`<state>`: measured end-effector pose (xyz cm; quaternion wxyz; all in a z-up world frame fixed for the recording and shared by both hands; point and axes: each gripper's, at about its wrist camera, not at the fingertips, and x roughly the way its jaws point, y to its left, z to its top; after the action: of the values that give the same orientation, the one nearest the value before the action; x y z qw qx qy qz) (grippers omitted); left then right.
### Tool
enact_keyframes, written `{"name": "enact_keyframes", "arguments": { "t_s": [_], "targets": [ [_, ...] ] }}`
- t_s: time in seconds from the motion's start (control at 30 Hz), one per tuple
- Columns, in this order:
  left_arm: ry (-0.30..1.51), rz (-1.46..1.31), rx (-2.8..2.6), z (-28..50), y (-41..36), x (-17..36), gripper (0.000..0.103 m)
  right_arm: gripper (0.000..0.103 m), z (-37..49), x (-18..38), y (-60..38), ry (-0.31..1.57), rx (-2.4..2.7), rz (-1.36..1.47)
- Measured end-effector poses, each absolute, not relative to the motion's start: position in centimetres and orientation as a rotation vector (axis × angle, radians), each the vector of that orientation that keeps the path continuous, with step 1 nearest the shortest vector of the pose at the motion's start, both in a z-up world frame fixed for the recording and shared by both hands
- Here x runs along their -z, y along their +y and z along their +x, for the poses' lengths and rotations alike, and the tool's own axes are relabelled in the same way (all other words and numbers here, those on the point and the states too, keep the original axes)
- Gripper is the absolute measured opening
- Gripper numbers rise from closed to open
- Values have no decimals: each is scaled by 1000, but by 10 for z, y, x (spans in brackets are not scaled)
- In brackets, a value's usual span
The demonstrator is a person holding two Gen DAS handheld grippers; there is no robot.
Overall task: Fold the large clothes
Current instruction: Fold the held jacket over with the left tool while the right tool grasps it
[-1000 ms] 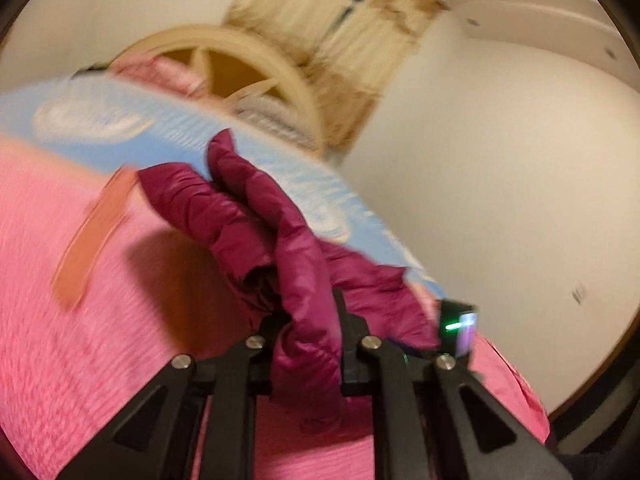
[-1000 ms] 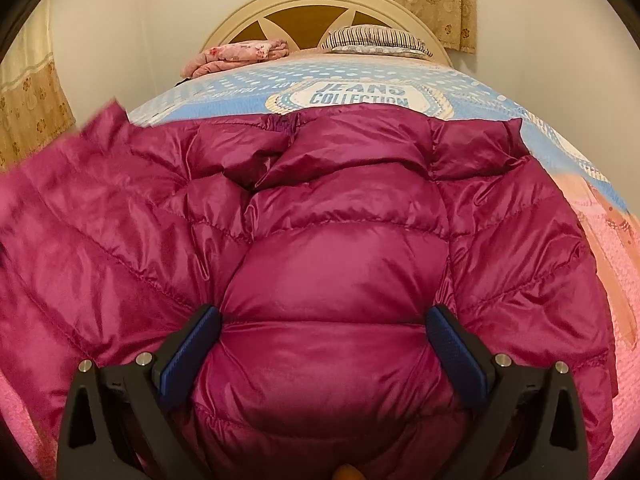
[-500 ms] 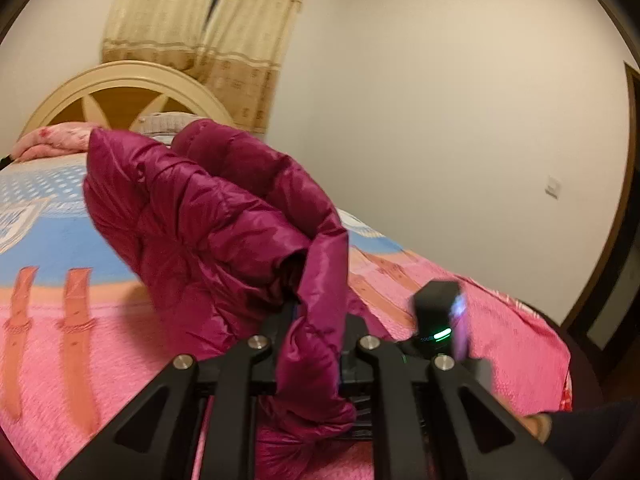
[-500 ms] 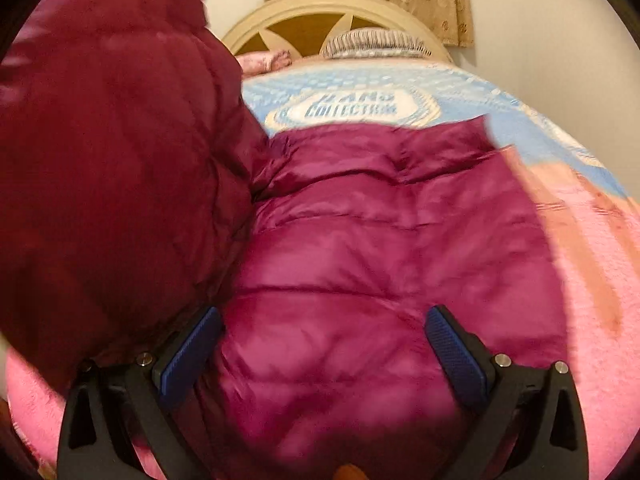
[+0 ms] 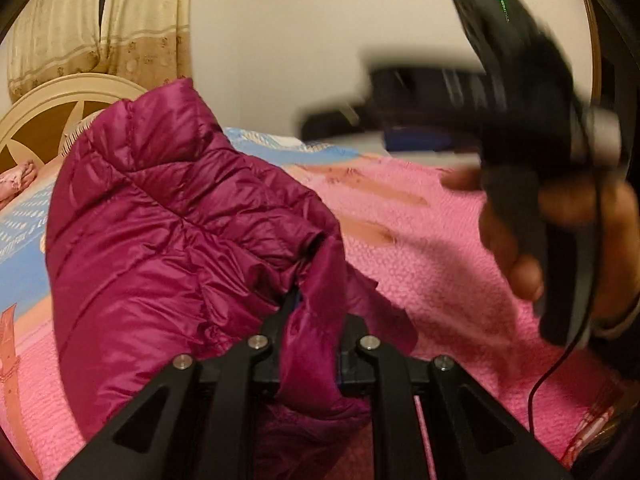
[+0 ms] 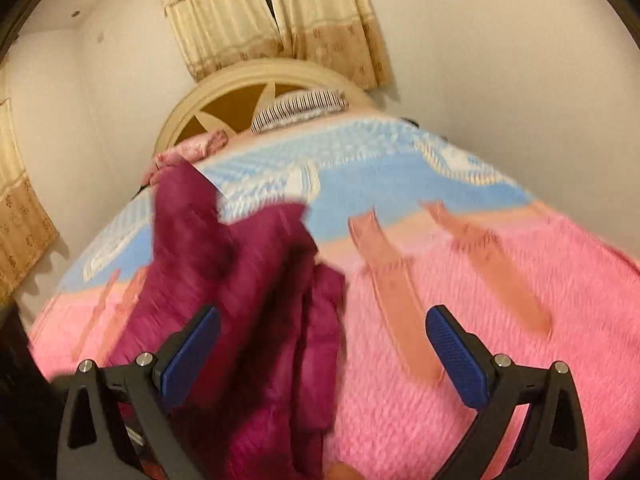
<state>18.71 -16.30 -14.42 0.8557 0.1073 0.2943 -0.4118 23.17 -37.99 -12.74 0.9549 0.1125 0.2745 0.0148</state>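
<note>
Two wrist fisheyes, close above bed (image 6: 500,320), facing headboard (image 6: 240,80), sharing jacket (image 5: 168,240)

Left tool (image 5: 314,312) pinches the magenta puffer jacket (image 5: 168,232) above the bedspread (image 5: 432,248)

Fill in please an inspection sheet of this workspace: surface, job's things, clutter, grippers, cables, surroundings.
Surface: bed with a pink and blue cover.
Job's things: maroon puffer jacket, bunched and partly lifted off the cover.
Clutter: striped pillow and pink bedding at the headboard.
Grippers: left gripper shut on a fold of the jacket; right gripper open, nothing between its pads, held by a hand.
Cables: thin black cable hanging below that hand.
Surroundings: cream headboard, beige curtains, plain walls.
</note>
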Motion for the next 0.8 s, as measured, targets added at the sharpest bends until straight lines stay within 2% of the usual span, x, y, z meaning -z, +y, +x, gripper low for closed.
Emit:
{"name": "enact_keyframes", "arguments": {
  "t_s": [0.07, 0.1, 0.13, 0.2, 0.27, 0.3, 0.37, 0.4, 0.47, 0.53, 0.63, 0.8],
  "targets": [
    [615, 229, 867, 187, -162, 144, 19, 97, 245, 123, -375, 568, -88, 244],
    [608, 229, 861, 187, -165, 141, 20, 91, 255, 123, -371, 579, -117, 259],
    [604, 224, 863, 185, -162, 139, 20, 80, 265, 124, -366, 601, -132, 258],
    [599, 215, 873, 187, -156, 133, 26, 75, 279, 128, -353, 638, -176, 236],
    [589, 223, 873, 178, -156, 132, 41, 68, 294, 139, -340, 713, -241, 225],
    [576, 230, 880, 171, -152, 129, 45, 65, 300, 146, -335, 750, -236, 209],
    [561, 243, 862, 159, -143, 123, 59, 52, 310, 158, -331, 800, -236, 187],
    [549, 238, 857, 154, -138, 119, 63, 52, 311, 161, -331, 808, -217, 173],
    [504, 203, 846, 139, -118, 108, 86, 51, 312, 166, -333, 819, -195, 168],
    [445, 165, 815, 132, -95, 99, 102, 51, 310, 170, -335, 827, -169, 165],
    [396, 139, 705, 148, -70, 91, 103, 51, 307, 176, -338, 842, -133, 139],
    [549, 122, 505, 216, -66, 119, 103, 51, 296, 179, -345, 852, -108, 149]
  ]
}}
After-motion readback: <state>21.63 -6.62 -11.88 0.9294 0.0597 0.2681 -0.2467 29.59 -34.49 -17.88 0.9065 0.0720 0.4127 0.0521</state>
